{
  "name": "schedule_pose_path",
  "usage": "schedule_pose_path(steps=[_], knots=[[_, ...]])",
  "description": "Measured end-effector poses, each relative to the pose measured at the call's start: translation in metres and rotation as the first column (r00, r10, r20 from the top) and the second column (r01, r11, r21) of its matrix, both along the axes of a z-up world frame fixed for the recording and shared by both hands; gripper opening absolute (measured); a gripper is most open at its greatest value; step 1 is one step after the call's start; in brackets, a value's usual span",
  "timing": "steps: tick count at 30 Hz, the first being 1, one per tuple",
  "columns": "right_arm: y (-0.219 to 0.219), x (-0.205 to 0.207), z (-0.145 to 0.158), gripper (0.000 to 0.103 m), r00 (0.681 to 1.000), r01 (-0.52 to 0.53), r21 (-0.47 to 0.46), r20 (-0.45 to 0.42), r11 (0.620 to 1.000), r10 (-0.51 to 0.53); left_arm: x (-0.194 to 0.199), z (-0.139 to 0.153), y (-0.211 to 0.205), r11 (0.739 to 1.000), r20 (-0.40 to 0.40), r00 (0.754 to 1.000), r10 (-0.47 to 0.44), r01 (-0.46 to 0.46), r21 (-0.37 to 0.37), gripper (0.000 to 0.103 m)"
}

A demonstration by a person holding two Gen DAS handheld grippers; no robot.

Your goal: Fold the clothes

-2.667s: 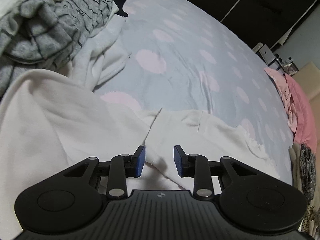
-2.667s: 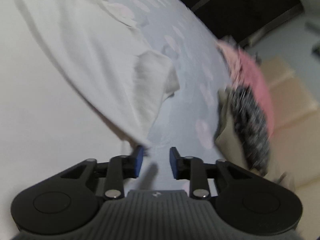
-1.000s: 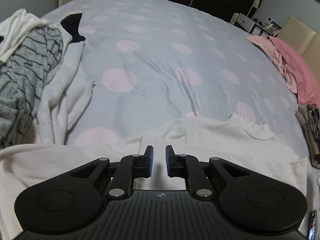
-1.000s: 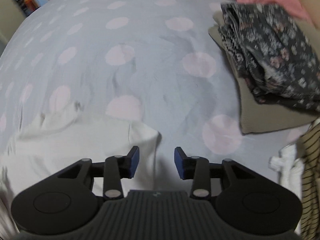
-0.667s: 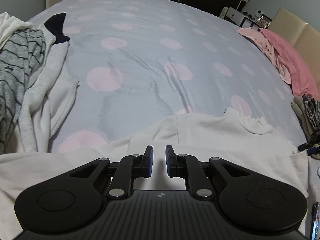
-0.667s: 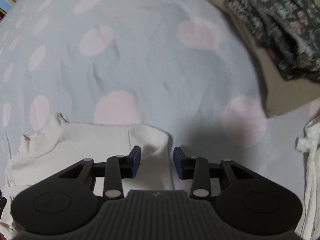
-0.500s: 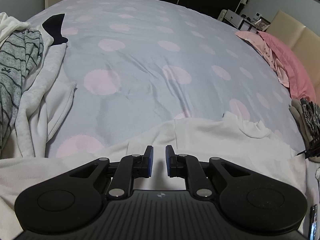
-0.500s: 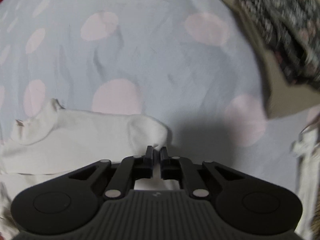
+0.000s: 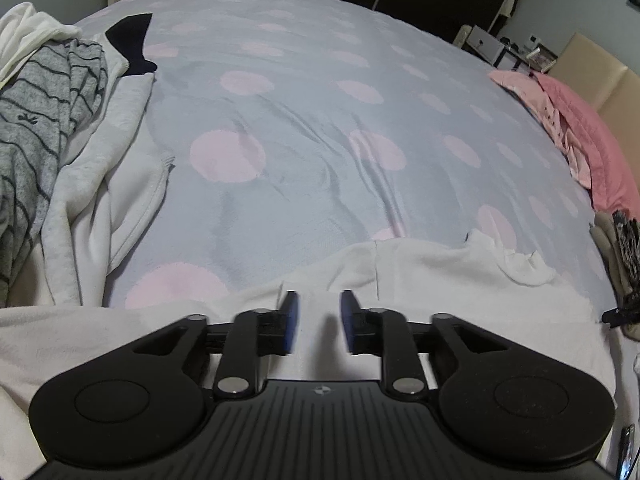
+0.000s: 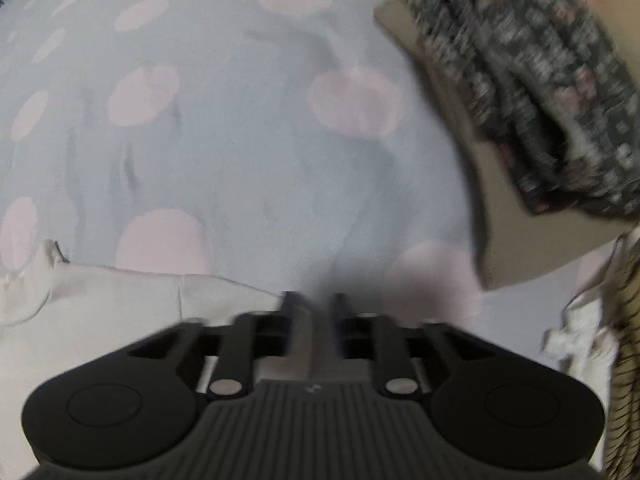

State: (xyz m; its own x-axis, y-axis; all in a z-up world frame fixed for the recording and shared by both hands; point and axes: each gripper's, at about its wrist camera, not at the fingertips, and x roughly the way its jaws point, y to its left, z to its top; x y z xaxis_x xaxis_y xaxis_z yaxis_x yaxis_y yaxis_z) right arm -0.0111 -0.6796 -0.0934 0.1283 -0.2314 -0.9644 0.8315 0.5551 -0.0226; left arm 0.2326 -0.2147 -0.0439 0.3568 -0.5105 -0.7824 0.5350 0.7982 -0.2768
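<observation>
Left wrist view: my left gripper (image 9: 318, 322) is hovering with its jaws apart over the white top (image 9: 440, 272), nothing between them. The top is lying flat along the near edge of the bed (image 9: 320, 120), collar to the right. A striped grey garment (image 9: 40, 92) and a pale one (image 9: 116, 168) are lying heaped at left; a pink pillow (image 9: 584, 128) is sitting far right.

Right wrist view, blurred: my right gripper (image 10: 312, 320) is showing a narrow gap, with the top's (image 10: 120, 300) edge lying between its jaws; I cannot tell whether it is clamping. A folded stack (image 10: 520, 100) is sitting at upper right.
</observation>
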Motion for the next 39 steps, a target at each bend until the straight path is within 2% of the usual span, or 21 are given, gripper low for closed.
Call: schedule_pose_path(steps=[3,10,15,23,28,30,33,39], knots=[[0.013,-0.02,0.014,0.038,0.999,-0.026,-0.019,0.04,0.999,0.027,0.002,0.001,0.005,1.0,-0.012,1.0,0.025,-0.025,-0.018,0.036],[0.053,-0.069,0.01,0.039,0.998,-0.025,0.056,0.058,0.998,0.022,-0.001,-0.002,0.01,0.999,-0.039,0.998,0.047,-0.047,-0.004,0.037],[0.078,-0.096,0.008,0.043,0.999,-0.006,0.111,0.036,0.994,0.002,-0.009,0.015,0.022,0.997,-0.019,0.997,0.071,-0.071,0.008,0.037],[0.132,-0.128,0.025,0.05,0.992,-0.053,0.156,0.118,0.986,0.035,-0.034,0.045,0.065,0.99,0.008,0.994,0.11,-0.11,0.091,0.037],[0.175,-0.136,0.026,0.052,0.985,-0.125,0.133,0.135,0.983,0.107,-0.063,0.054,0.102,0.978,0.026,0.991,0.132,-0.135,0.158,0.037],[0.188,-0.137,0.024,0.053,0.982,-0.149,0.116,0.133,0.982,0.133,-0.076,0.054,0.118,0.972,0.041,0.989,0.141,-0.146,0.185,0.043],[0.206,-0.138,0.021,0.053,0.977,-0.185,0.092,0.129,0.979,0.172,-0.096,0.05,0.139,0.956,0.052,0.986,0.158,-0.166,0.241,0.043],[0.244,-0.14,0.016,0.056,0.961,-0.255,0.042,0.119,0.966,0.249,-0.133,0.036,0.166,0.945,0.025,0.982,0.187,-0.187,0.268,0.043]])
